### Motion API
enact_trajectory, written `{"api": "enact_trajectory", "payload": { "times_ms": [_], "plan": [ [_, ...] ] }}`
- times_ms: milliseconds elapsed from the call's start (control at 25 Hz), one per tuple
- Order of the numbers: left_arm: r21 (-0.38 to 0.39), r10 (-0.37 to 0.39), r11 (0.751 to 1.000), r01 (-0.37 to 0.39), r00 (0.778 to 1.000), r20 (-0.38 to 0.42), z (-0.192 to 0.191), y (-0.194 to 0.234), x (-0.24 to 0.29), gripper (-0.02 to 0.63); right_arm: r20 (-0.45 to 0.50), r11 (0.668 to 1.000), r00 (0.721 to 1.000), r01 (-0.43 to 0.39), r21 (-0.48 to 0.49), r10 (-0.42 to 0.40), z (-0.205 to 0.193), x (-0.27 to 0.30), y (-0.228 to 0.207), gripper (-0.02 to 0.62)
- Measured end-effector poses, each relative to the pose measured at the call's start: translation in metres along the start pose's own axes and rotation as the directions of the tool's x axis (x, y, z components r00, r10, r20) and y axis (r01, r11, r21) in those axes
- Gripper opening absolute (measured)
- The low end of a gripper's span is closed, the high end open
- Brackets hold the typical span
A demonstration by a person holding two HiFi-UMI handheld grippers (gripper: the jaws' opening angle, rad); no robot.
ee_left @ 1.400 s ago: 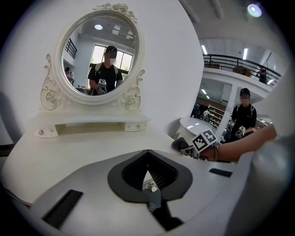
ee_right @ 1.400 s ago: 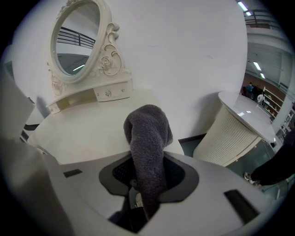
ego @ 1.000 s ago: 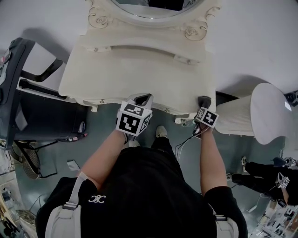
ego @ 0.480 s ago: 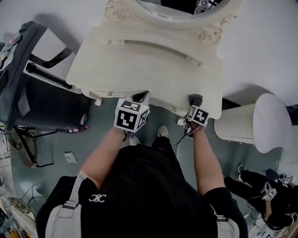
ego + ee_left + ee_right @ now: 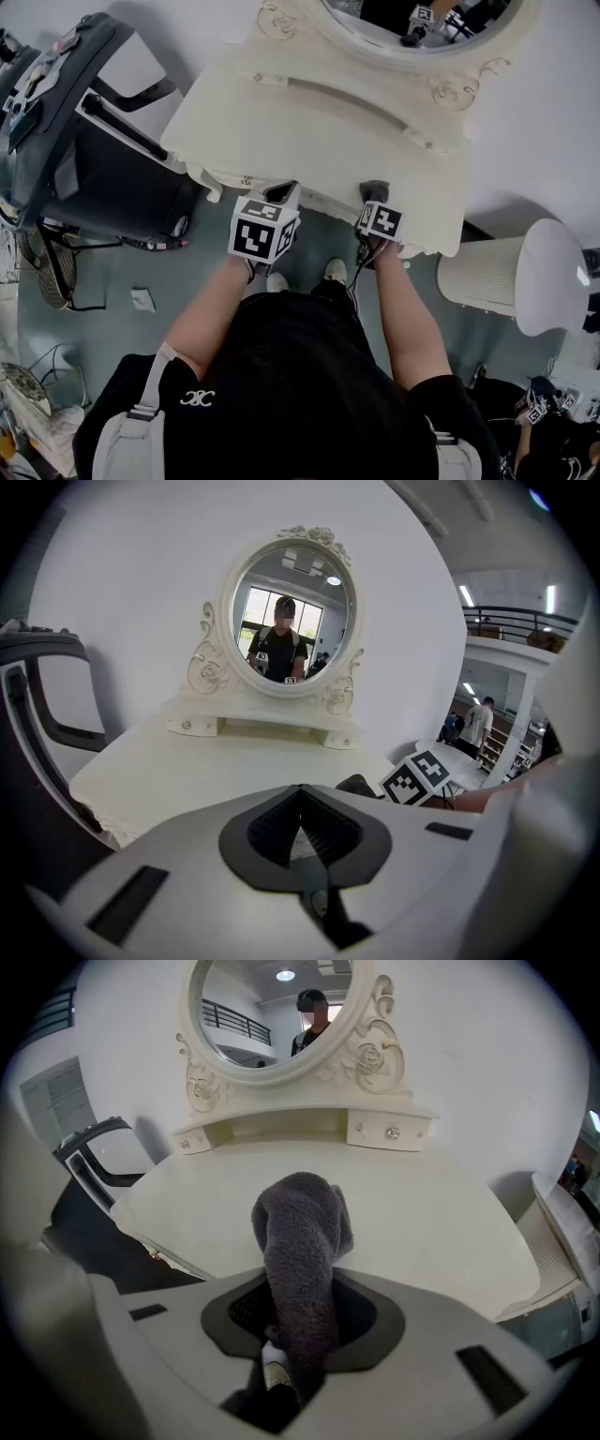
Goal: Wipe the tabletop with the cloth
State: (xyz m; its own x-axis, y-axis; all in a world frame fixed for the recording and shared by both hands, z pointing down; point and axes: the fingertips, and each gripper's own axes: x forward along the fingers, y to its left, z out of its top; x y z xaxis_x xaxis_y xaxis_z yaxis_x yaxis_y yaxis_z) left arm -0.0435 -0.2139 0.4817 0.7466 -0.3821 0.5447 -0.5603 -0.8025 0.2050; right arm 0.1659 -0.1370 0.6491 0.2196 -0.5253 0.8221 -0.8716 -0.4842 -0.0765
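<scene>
We hold the left tool (image 5: 285, 194) at the front edge of the cream-white dressing table (image 5: 323, 141), near the middle of that edge. In the left gripper view its dark ribbed pads (image 5: 323, 829) are drawn together at the tips, with nothing between them. Only a sliver of pale table shows through the gap lower down.

The right tool (image 5: 373, 193) sits at the same front edge, just to the right of the left one. It is clenched on a dark grey fleecy cloth (image 5: 300, 1232). The cloth rises out of the jaws in a thick roll, and its rounded end lies over the front part of the table. From the head view the cloth (image 5: 374, 189) shows as a small dark tuft right at the table's front edge. We cannot tell whether it touches the surface.

At the back of the table stands an oval mirror in a scrolled white frame (image 5: 267, 1021), above a low shelf with small drawers. Left of the table is a black office chair (image 5: 84, 141). Right of the table stands a white ribbed round stool (image 5: 520, 272).
</scene>
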Motion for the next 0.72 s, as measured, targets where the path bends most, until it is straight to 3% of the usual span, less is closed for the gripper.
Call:
{"api": "enact_trajectory", "payload": {
  "times_ms": [360, 640, 720],
  "plan": [
    [-0.064, 0.108, 0.992, -0.107, 0.994, 0.016, -0.015, 0.042, -0.035, 0.005, -0.018, 0.996, 0.997, -0.073, -0.043, 0.072, 0.013, 0.011, 0.05, 0.118],
    [-0.096, 0.15, 0.984, -0.147, 0.988, 0.025, -0.022, 0.057, -0.052, 0.005, -0.031, 0.982, 0.982, -0.187, 0.015, 0.187, 0.018, 0.014, 0.061, 0.119],
    [-0.101, 0.155, 0.983, -0.152, 0.988, 0.024, -0.024, 0.057, -0.054, 0.005, -0.035, 0.979, 0.978, -0.206, -0.011, 0.205, 0.018, 0.013, 0.064, 0.12]
  ]
}}
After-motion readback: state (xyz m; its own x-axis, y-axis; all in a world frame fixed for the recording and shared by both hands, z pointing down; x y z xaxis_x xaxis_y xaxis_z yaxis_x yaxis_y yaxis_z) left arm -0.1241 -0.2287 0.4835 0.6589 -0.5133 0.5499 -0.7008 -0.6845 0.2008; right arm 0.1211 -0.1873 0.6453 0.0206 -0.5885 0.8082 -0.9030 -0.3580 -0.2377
